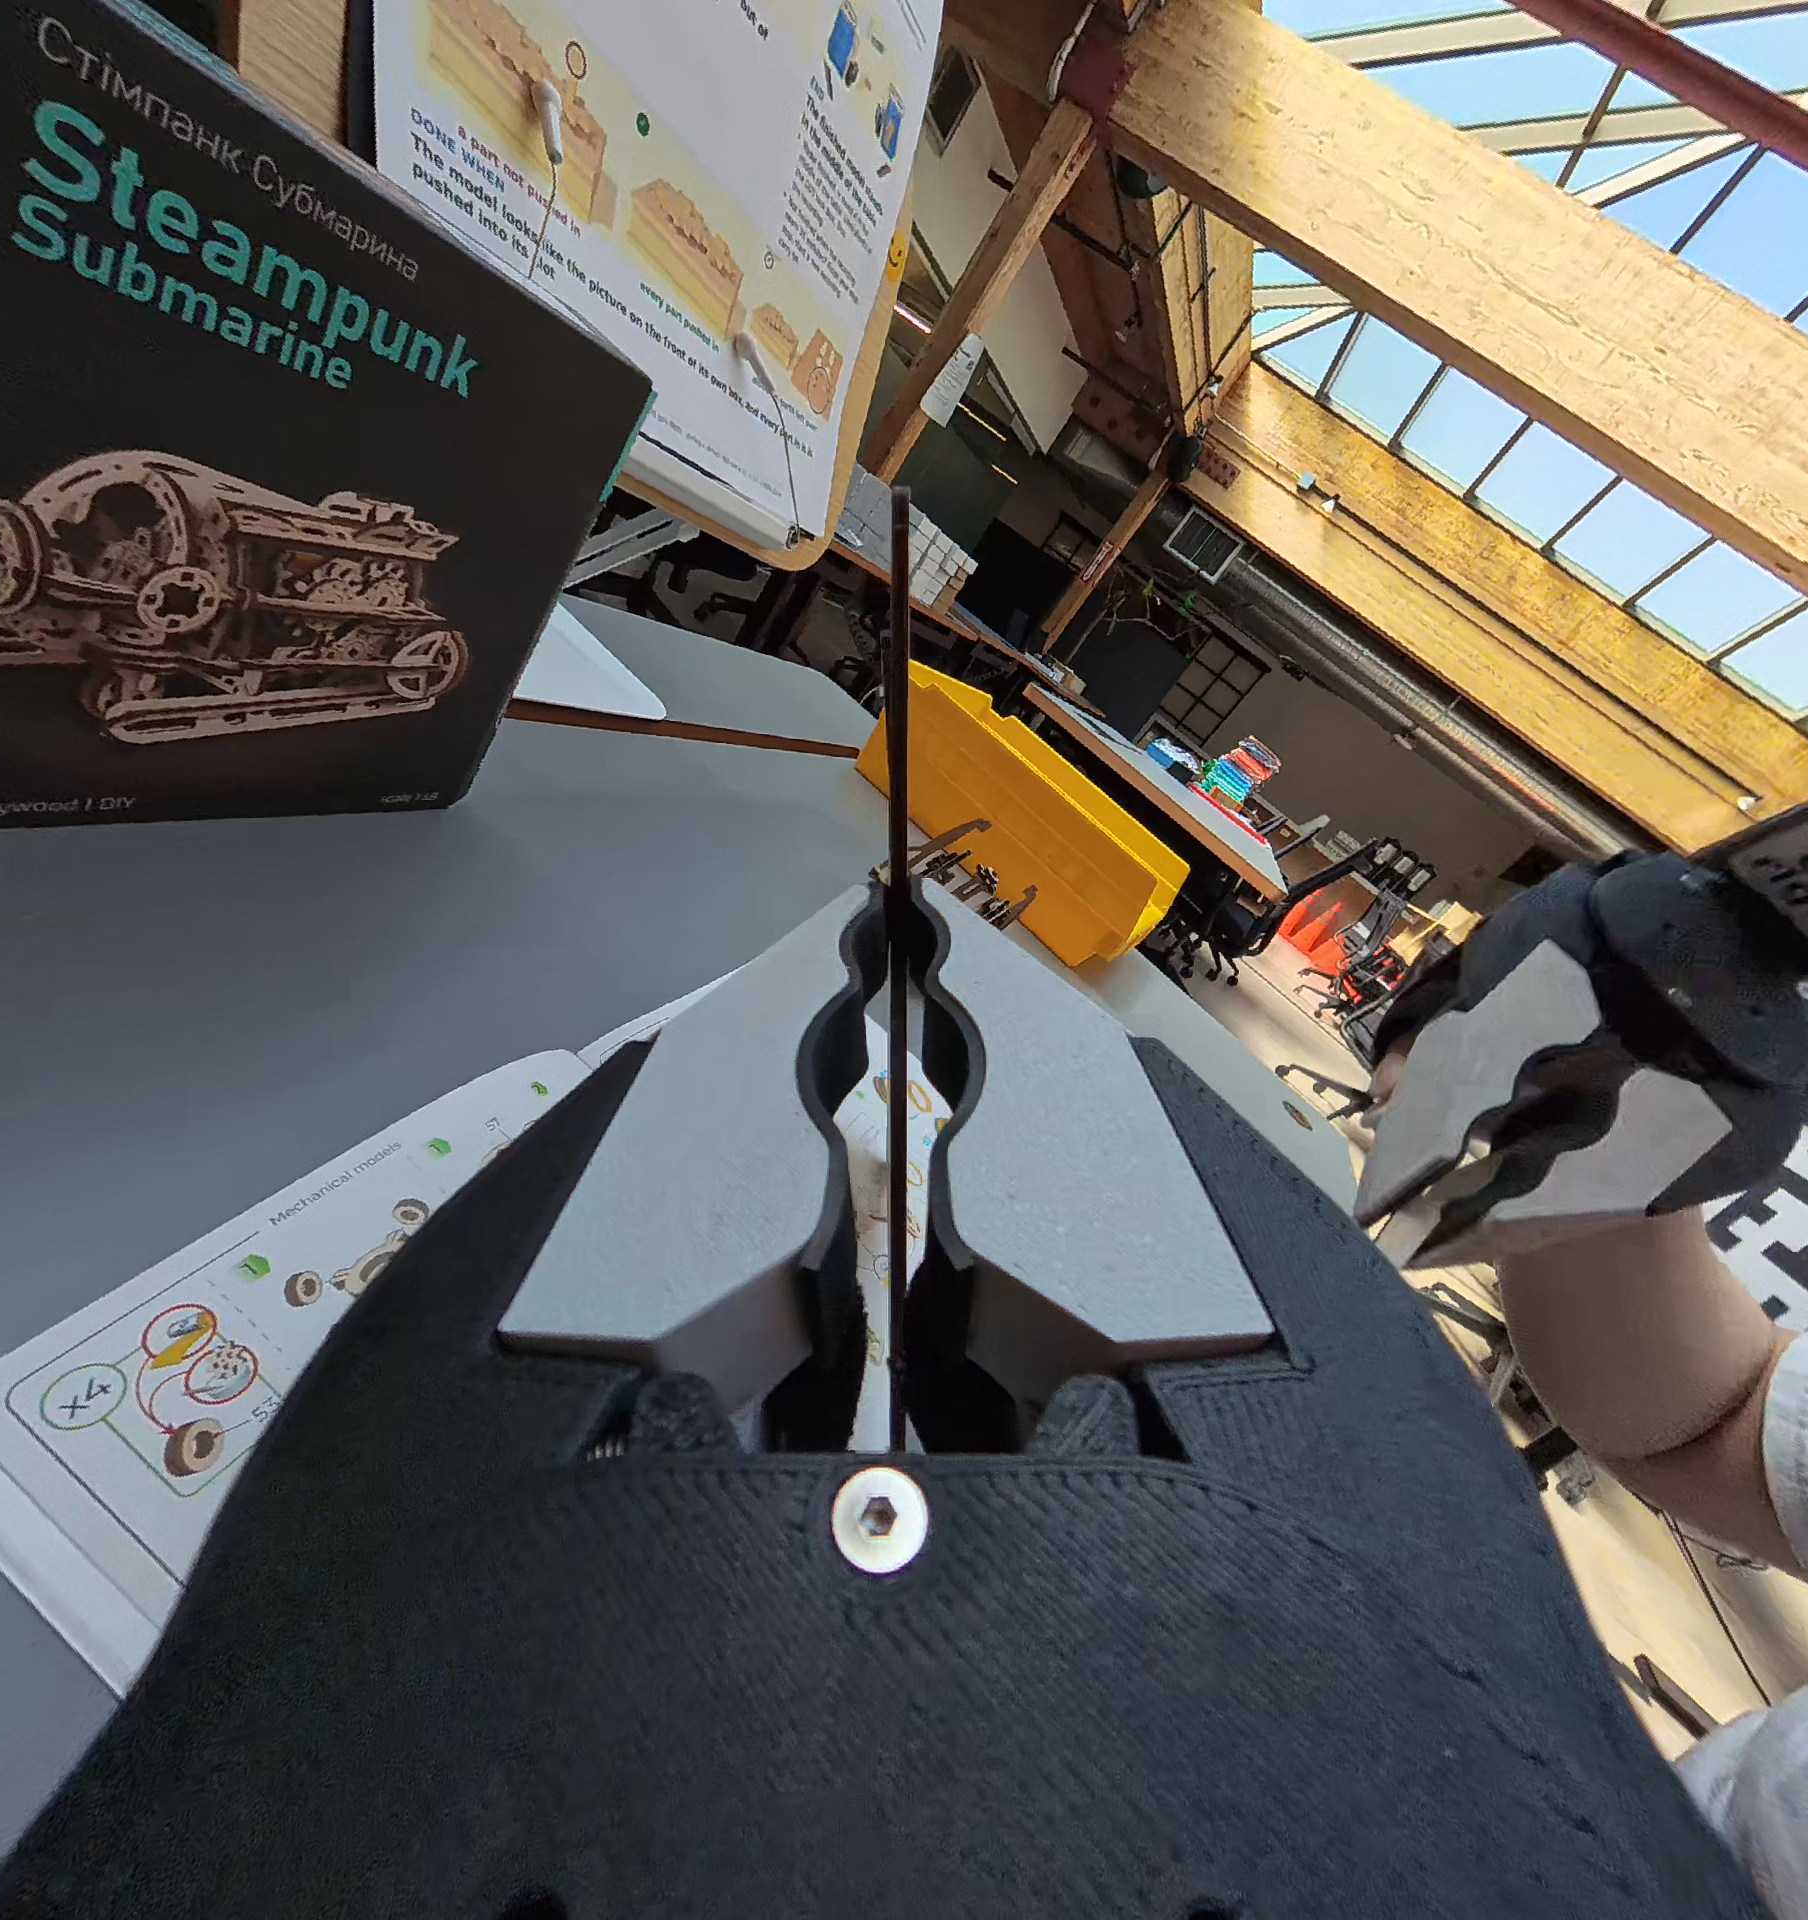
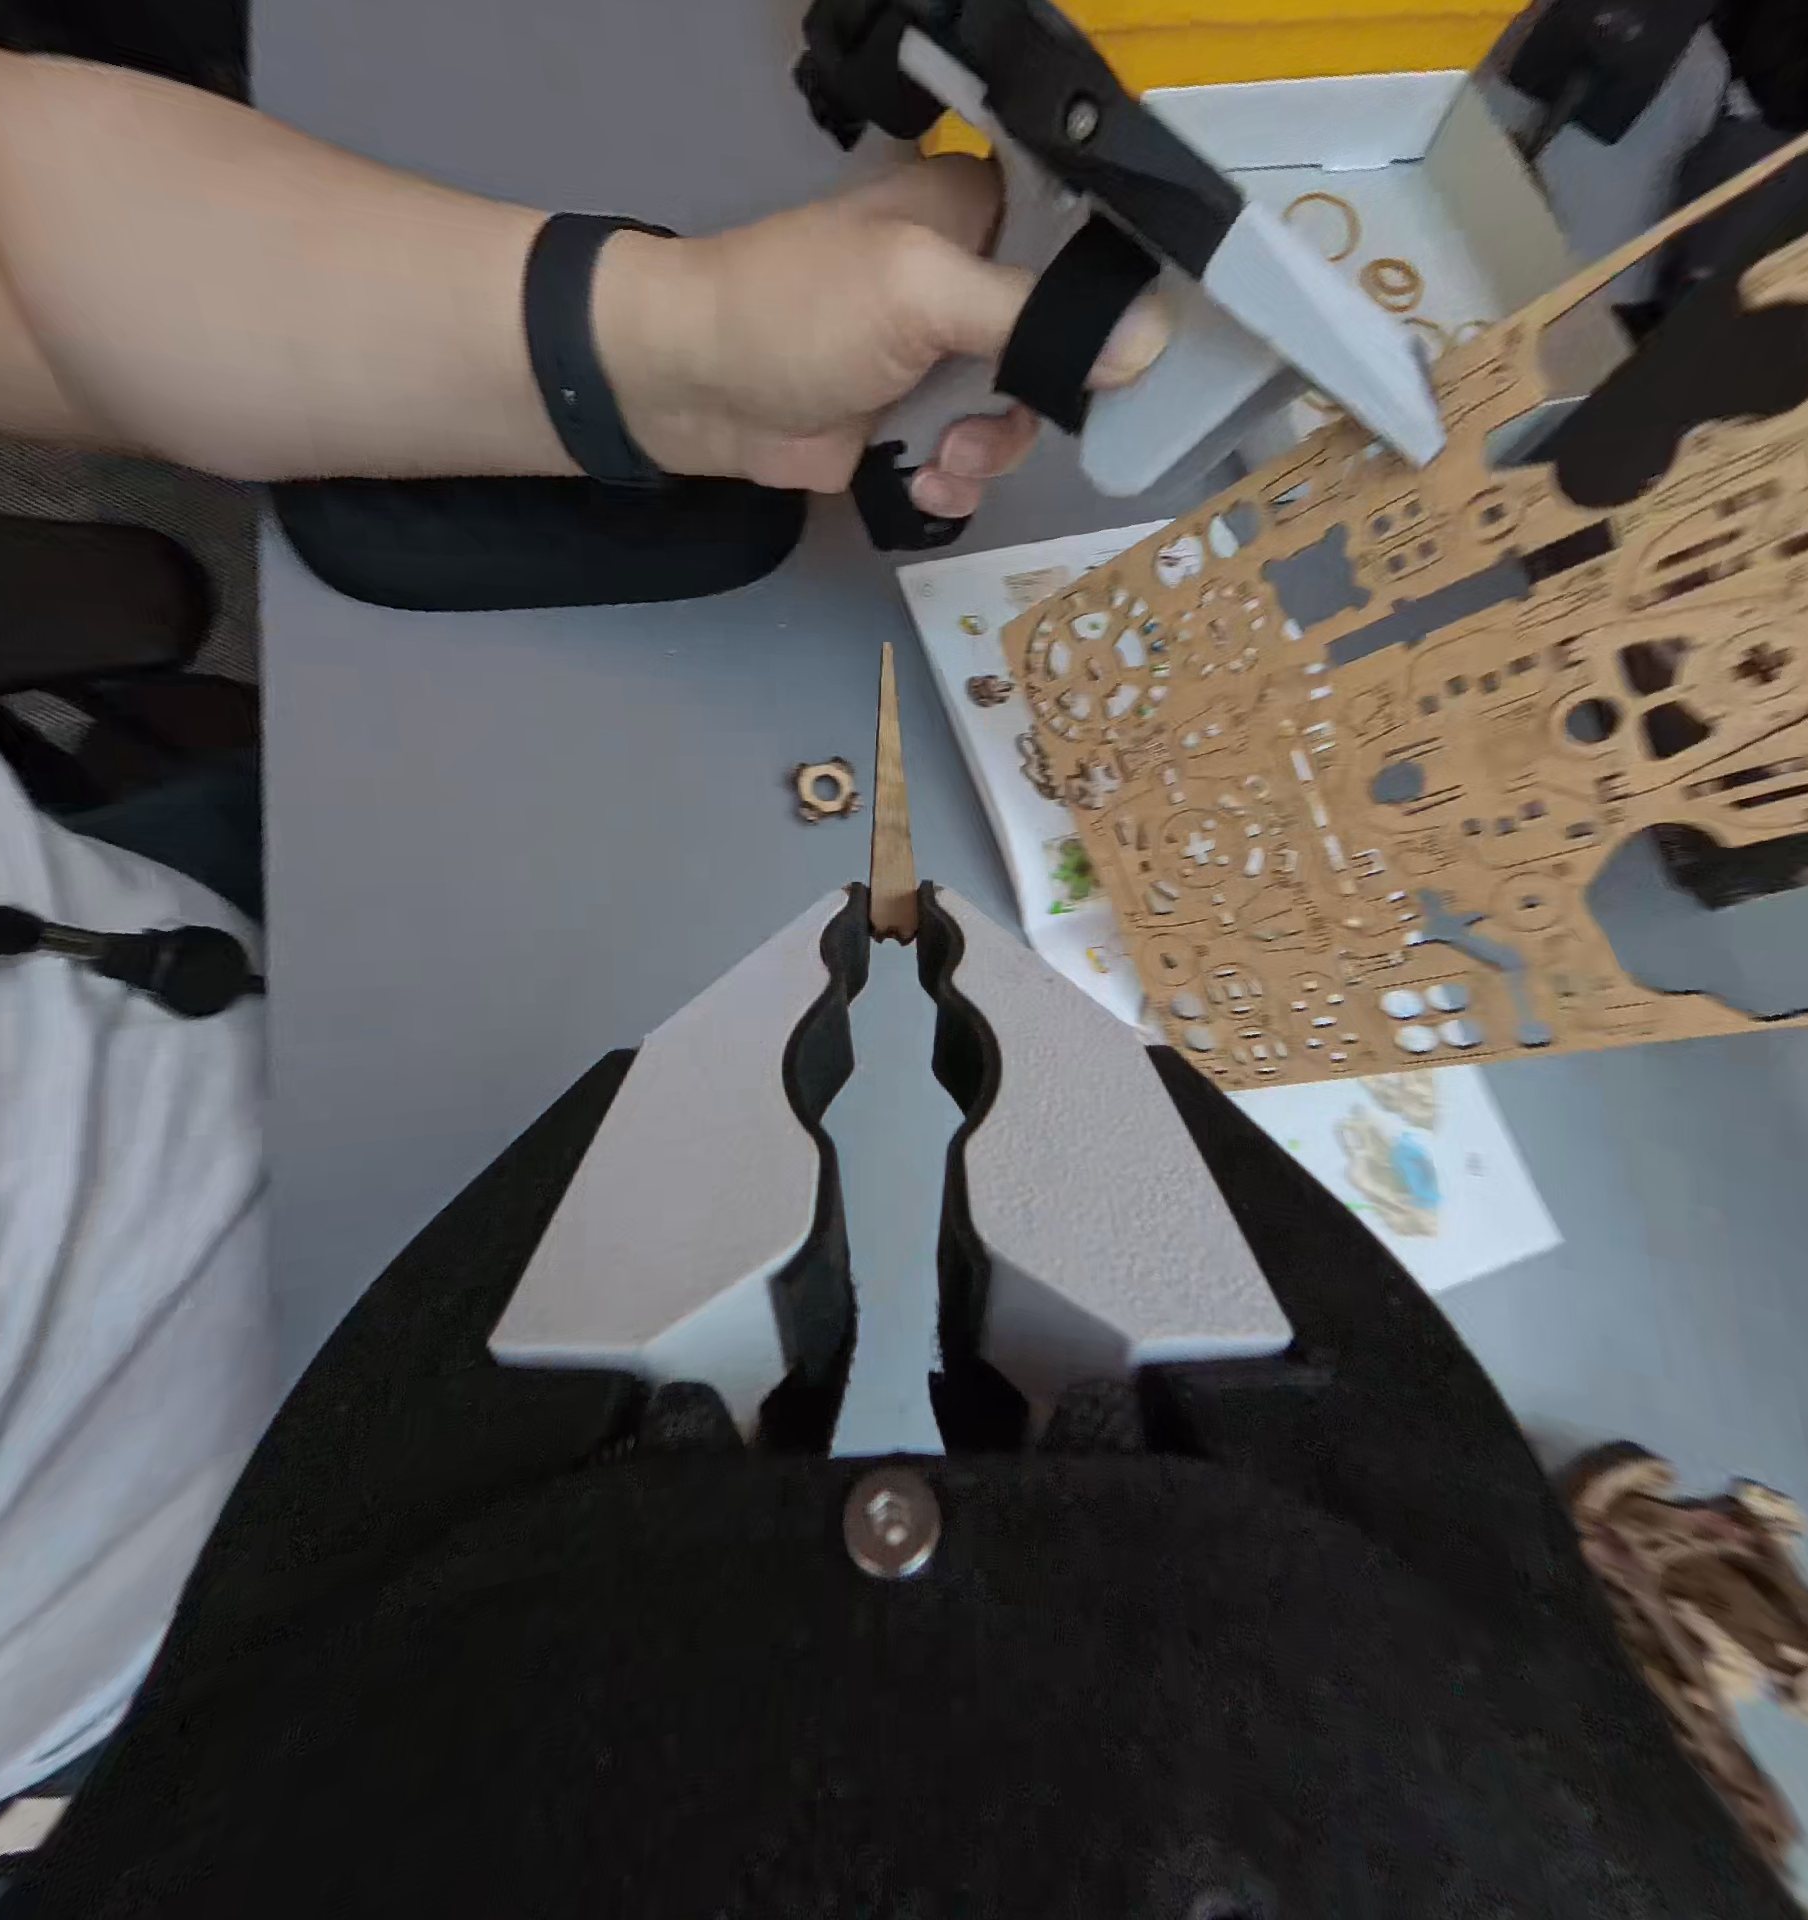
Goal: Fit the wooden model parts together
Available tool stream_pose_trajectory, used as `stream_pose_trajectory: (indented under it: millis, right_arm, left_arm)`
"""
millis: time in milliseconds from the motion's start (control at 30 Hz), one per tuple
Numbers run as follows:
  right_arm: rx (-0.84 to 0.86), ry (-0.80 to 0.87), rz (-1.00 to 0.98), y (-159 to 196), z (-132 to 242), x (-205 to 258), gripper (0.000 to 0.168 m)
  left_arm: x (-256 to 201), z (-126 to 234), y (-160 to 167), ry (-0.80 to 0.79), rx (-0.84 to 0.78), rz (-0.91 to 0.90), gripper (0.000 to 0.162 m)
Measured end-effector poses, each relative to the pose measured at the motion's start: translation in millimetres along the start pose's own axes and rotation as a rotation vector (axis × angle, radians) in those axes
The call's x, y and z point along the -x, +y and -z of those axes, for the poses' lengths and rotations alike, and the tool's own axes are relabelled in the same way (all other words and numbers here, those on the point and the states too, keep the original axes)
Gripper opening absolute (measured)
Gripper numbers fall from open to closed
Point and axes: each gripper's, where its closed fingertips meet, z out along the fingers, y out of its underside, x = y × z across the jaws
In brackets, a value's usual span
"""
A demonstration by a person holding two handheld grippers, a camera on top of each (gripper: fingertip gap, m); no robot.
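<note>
Two tools: both pinch wood.
Left tool (image 1: 898, 935): pressed on the plywood sheet (image 2: 1451, 748), tan, laser-cut, full of punched-out holes, held tilted above the booklet (image 2: 1399, 1174) on the grey tabletop (image 2: 567, 935).
Loose ring part (image 2: 824, 790): flat on the tabletop.
Right tool (image 2: 892, 920): tips nip a thin wooden piece (image 2: 889, 800), edge-on, pointing forward.

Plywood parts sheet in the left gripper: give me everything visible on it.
The plywood parts sheet is a thin, flat tan panel, laser-cut with many gears, rings and slots; several spots are already empty, showing grey table through them. It is held in the air, tilted, above an open instruction booklet. The left gripper is shut on one edge of it; in the left wrist view it shows edge-on as a dark thin line. Nothing else touches it.
</note>
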Motion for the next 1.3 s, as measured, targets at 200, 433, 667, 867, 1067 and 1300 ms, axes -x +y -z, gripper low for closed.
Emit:
stream_pose_trajectory:
  millis: [200, 433, 667, 867, 1067, 1300]
  right_arm:
    - [-0.074, -0.127, -0.31, 78.3, -34.9, 23.3, 0.007]
    - [-0.195, 0.076, -0.235, 63.6, -12.0, -35.7, 0.043]
    - [-0.688, 0.292, -0.625, 39.6, 41.0, -150.4, 0.086]
    - [-0.831, -0.435, -0.786, 13.5, 27.8, -107.9, 0.001]
    - [-0.865, -0.401, -0.781, 23.6, 39.3, -112.0, 0.0]
    - [-0.906, -0.372, -0.814, 33.6, 47.4, -118.7, 0.0]
  left_arm:
    - [-3.6, -2.9, 3.3, 0.061, 0.008, 0.062, 0.0]
    - [-17.8, -7.8, 7.9, 0.143, 0.017, 0.042, 0.0]
    - [-29.2, -3.6, -2.1, 0.242, -0.043, 0.098, 0.0]
    - [-52.3, -7.9, 4.6, 0.402, 0.014, 0.167, 0.001]
    - [-54.1, -9.0, 30.2, 0.356, 0.221, -0.034, 0.008]
    - [-51.3, -13.0, 52.0, 0.316, 0.344, -0.082, 0.006]
